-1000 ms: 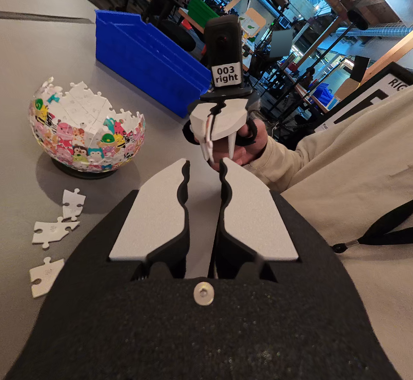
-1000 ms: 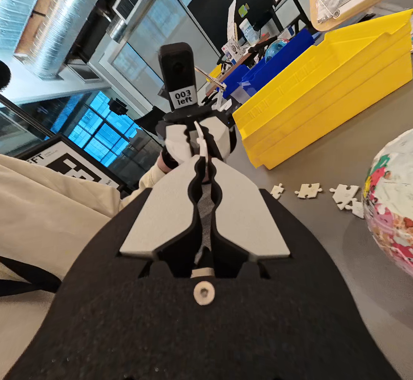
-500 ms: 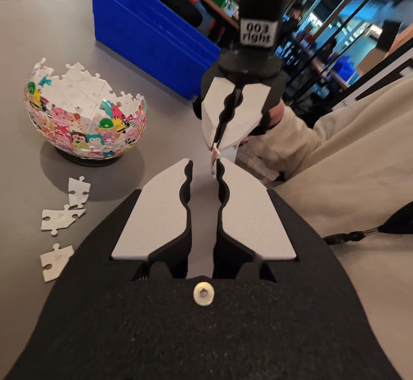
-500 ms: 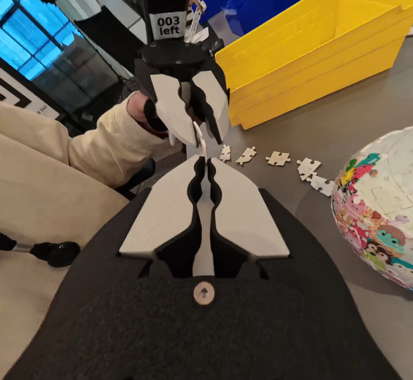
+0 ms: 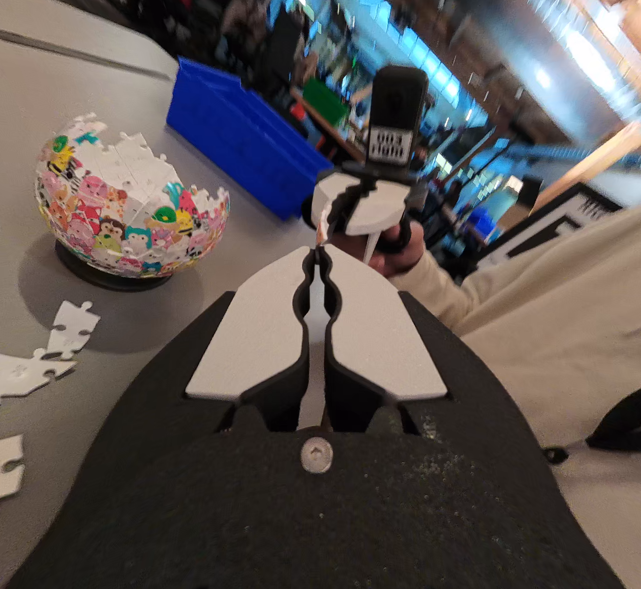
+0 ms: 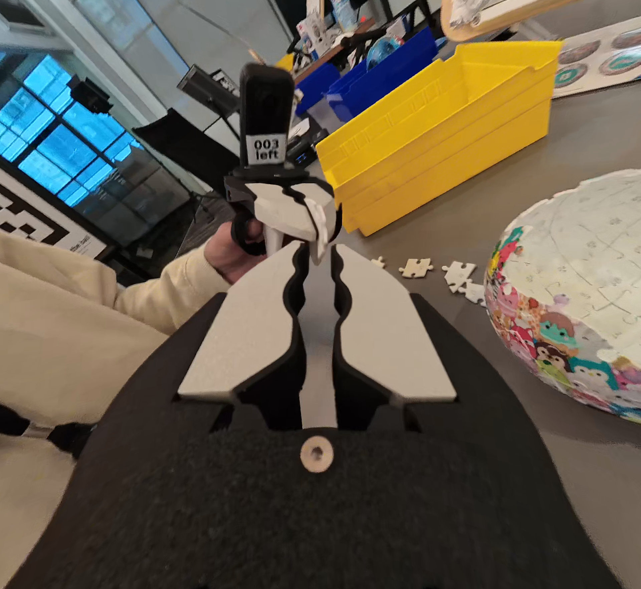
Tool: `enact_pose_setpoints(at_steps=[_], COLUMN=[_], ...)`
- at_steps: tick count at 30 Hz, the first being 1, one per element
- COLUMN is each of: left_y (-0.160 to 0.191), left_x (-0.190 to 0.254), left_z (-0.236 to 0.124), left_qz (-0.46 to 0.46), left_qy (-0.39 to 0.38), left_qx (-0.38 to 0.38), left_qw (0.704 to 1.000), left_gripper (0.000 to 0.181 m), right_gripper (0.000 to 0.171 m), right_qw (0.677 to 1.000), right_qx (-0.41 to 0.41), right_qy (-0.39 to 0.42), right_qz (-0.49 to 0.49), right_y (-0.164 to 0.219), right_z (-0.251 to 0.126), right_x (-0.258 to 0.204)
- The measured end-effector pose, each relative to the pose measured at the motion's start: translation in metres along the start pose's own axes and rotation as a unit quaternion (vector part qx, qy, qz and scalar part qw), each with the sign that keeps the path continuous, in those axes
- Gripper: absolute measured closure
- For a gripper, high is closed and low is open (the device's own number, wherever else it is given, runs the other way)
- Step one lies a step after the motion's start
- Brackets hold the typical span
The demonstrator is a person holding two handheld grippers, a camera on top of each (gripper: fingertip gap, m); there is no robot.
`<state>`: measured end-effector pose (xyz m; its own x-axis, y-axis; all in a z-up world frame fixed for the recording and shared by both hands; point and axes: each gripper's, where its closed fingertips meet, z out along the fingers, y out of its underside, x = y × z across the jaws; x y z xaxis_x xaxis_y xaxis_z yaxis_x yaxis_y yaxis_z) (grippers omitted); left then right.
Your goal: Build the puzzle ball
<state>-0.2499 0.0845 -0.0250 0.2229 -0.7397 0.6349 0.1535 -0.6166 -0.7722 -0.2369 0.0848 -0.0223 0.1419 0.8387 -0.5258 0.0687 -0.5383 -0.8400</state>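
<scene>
Piece (image 6: 321, 229) now seemingly in left jaws

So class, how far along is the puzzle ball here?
Done: the lower half of the puzzle ball stands on its base. In hand: the left gripper pinches one puzzle piece; the right gripper is open. Left: loose pieces on the table, upper half missing.

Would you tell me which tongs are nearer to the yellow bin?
Left. The left tongs hover just before a corner of the yellow bin; the right tongs face them from farther back.
</scene>
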Motion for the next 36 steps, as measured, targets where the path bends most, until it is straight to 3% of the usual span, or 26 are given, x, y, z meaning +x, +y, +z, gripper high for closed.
enact_pose_setpoints(at_steps=[4, 10, 15, 22, 25, 27, 32, 36], left_y=[-0.013, -0.006, 0.0, 0.011, 0.019, 0.024, 0.039, 0.037], left_x=[0.006, 0.013, 0.014, 0.012, 0.015, 0.016, 0.025, 0.026], left_z=[-0.002, 0.007, 0.011, -0.003, 0.002, 0.006, 0.024, 0.01], left_qz=[-0.067, -0.079, -0.061, 0.01, 0.032, 0.044, 0.037, 0.038], left_qy=[0.057, 0.076, 0.057, 0.014, 0.003, -0.004, 0.001, -0.015], left_qx=[0.118, 0.155, 0.143, 0.063, 0.029, 0.02, 0.004, 0.036], left_qw=[0.989, 0.982, 0.986, 0.998, 0.999, 0.999, 0.999, 0.999], left_gripper=[0.18, 0.18, 0.18, 0.164, 0.166, 0.181, 0.181, 0.181], right_gripper=[0.158, 0.163, 0.169, 0.169, 0.169, 0.169, 0.169, 0.169], right_qw=[0.999, 0.992, 0.993, 0.999, 0.996, 0.995, 0.997, 0.994], right_qx=[0.041, 0.103, 0.095, -0.033, -0.073, -0.082, -0.066, -0.096], right_qy=[0.017, -0.02, -0.005, 0.011, 0.018, 0.015, 0.007, 0.021], right_qz=[0.032, 0.07, 0.073, -0.006, -0.041, -0.052, -0.049, -0.048], right_y=[0.005, -0.001, 0.002, 0.012, 0.015, 0.013, 0.001, 0.007], right_z=[0.004, 0.007, 0.002, -0.012, -0.015, -0.016, -0.019, -0.032], right_x=[0.003, -0.012, -0.009, -0.013, -0.016, -0.021, -0.03, -0.025])
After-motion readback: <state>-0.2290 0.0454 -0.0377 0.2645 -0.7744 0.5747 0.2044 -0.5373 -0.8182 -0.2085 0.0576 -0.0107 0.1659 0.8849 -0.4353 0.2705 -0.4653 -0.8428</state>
